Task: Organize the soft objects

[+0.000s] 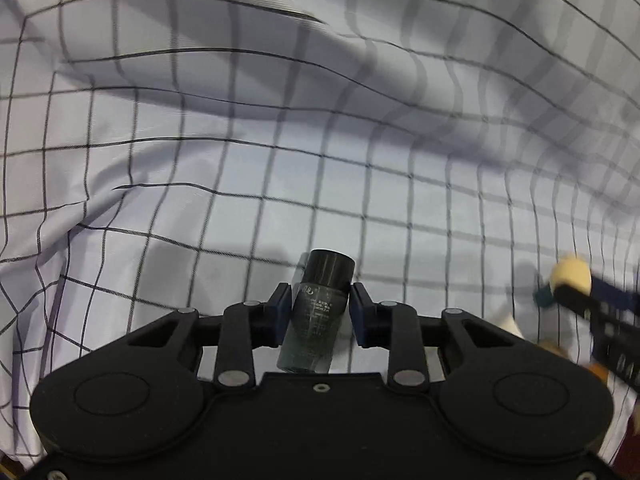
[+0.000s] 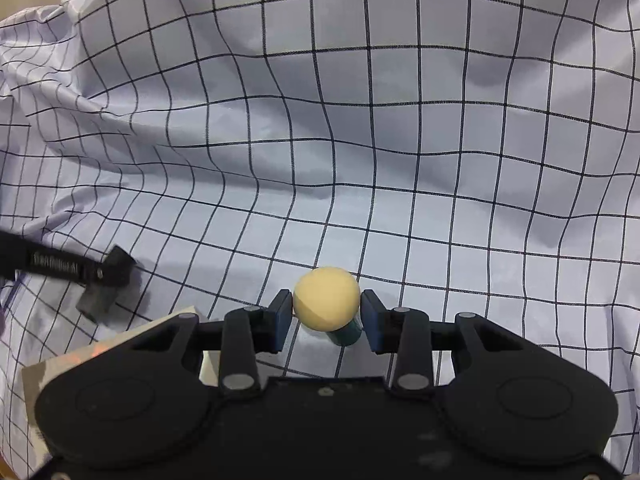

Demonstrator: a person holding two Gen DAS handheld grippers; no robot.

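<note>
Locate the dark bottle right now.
The dark bottle sits clamped between the left gripper fingers, bottom centre of the left wrist view, above the checked cloth. In the right wrist view it shows at far left.

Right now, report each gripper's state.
Left gripper: closed on the dark bottle.
Right gripper: closed on the yellow-headed sponge applicator.

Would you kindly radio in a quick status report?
Left claw shut on dark bottle. Right claw shut on cream ball-topped item. Checked cloth ahead, unobstructed.
</note>
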